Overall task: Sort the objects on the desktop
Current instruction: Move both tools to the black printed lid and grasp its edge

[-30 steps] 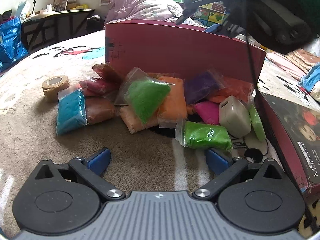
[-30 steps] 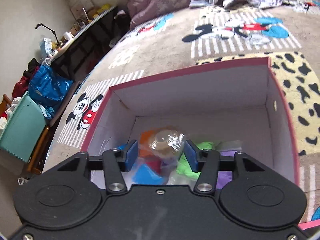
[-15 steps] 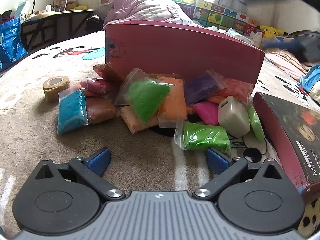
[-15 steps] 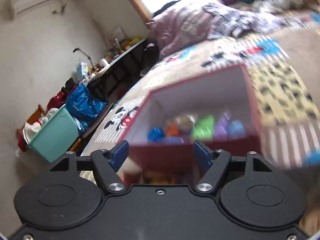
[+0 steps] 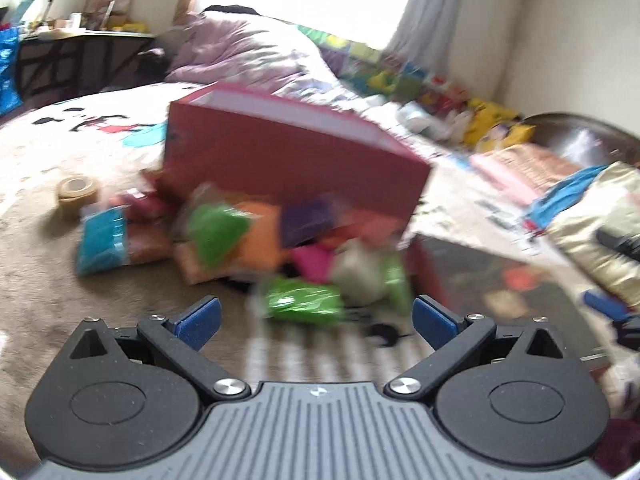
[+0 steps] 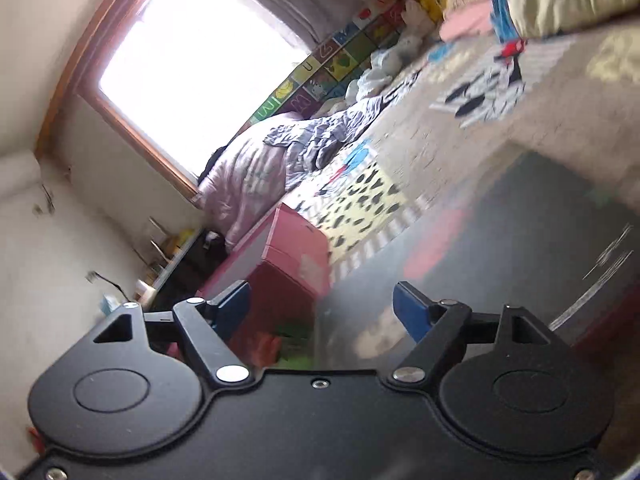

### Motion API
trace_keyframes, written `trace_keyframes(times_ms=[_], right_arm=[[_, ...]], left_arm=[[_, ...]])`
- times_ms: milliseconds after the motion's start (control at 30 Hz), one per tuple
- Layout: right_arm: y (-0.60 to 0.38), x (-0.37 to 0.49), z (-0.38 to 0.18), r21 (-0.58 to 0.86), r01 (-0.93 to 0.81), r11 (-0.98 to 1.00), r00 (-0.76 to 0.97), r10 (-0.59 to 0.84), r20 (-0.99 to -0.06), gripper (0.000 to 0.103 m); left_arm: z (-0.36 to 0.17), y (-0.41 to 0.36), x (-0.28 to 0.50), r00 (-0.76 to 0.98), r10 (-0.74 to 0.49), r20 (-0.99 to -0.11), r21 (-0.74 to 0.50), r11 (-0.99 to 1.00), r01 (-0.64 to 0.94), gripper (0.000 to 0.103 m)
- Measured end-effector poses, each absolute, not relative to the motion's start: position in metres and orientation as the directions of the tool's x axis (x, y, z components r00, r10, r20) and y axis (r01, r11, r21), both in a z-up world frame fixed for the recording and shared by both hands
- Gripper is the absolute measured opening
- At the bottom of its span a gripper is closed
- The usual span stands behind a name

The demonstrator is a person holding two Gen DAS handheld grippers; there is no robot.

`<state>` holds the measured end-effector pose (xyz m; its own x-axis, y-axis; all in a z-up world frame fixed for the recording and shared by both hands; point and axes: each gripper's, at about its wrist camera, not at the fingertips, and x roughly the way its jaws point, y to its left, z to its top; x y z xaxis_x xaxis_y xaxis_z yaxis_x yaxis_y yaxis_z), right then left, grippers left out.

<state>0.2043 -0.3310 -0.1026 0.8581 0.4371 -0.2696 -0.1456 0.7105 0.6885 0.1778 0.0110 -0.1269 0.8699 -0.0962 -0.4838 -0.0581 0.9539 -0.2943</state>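
In the blurred left wrist view a pile of coloured clay bags lies against a pink box point(image 5: 288, 160): a blue bag point(image 5: 102, 240), a green bag point(image 5: 216, 232), an orange bag point(image 5: 260, 244), a purple bag point(image 5: 308, 220), and a nearer green bag point(image 5: 304, 300). My left gripper point(image 5: 316, 318) is open and empty, just short of the nearer green bag. My right gripper point(image 6: 322, 308) is open and empty, tilted, above the dark box lid point(image 6: 500, 248); the pink box point(image 6: 288, 268) shows to its left.
A tape roll point(image 5: 76, 192) sits left of the pile. A pale plug-like object point(image 5: 356, 276) lies among the bags. The dark box lid point(image 5: 492, 276) lies right of the pile. Bedding point(image 5: 248, 52) and toys are behind the box. A desk point(image 5: 80, 52) stands at far left.
My right gripper let go of a clear bag into the pink box, then swung away to the right and tilted. My left gripper has lifted and turned right; its view is now blurred.
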Motion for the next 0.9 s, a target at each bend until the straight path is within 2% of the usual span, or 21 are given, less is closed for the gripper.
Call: trace_keyframes(times_ms=[233, 367, 533, 667, 800, 900], right_arm=[[-0.369, 0.212, -0.106, 0.621, -0.084, 0.780, 0.886, 0.343, -0.311, 0.079], [-0.406, 0.224, -0.120, 0.607, 0.016, 0.795, 0.878, 0.280, -0.389, 0.080], [-0.433, 0.240, -0.134, 0.518, 0.083, 0.851, 0.835, 0.225, -0.502, 0.080], [-0.438, 0.238, -0.136, 0.462, 0.063, 0.885, 0.807, 0.227, -0.544, 0.083], [-0.449, 0.223, -0.131, 0.478, 0.096, 0.873, 0.848, 0.179, -0.498, 0.084], [-0.449, 0.233, -0.138, 0.496, 0.101, 0.862, 0.802, 0.225, -0.554, 0.084]], left_arm=[[-0.120, -0.013, 0.176, 0.875, -0.227, -0.428, -0.381, 0.923, 0.053, 0.102], [-0.123, -0.026, 0.181, 0.865, -0.284, -0.413, -0.403, 0.909, 0.106, 0.102], [-0.130, -0.035, 0.192, 0.848, -0.338, -0.408, -0.440, 0.887, 0.142, 0.102], [-0.135, -0.041, 0.200, 0.835, -0.365, -0.411, -0.450, 0.878, 0.163, 0.102], [-0.140, -0.051, 0.206, 0.817, -0.381, -0.432, -0.434, 0.882, 0.182, 0.102], [-0.145, -0.060, 0.210, 0.799, -0.394, -0.453, -0.418, 0.886, 0.200, 0.102]])
